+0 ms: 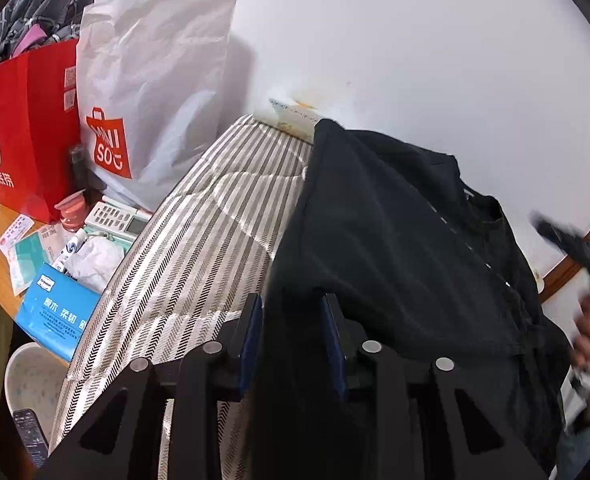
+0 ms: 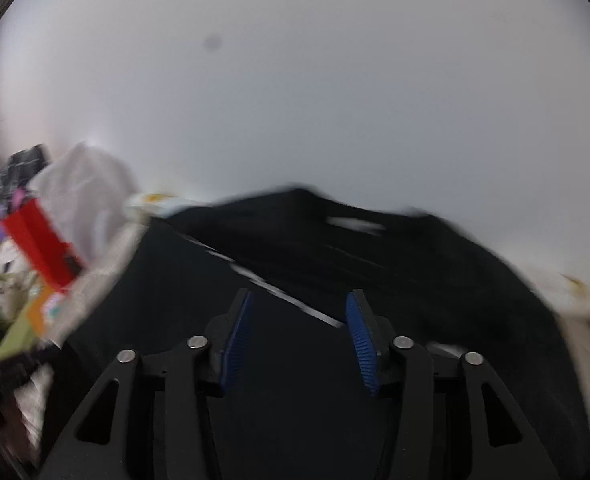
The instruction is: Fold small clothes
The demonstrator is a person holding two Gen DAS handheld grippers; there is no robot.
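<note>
The left tongs [image 1: 293,312] pinch an edge of the black shirt [image 1: 395,240], lifting it off the striped bed [image 1: 199,240], likely to fold it over. The right tongs [image 2: 297,320] gape wide, empty, above the cloth.

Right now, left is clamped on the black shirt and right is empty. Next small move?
Probably bring the right gripper down onto the black shirt and close on its near edge. Its jaws stand open above the cloth, holding nothing, while the left gripper pinches an edge over the striped mattress. A fold needs two held points.
</note>
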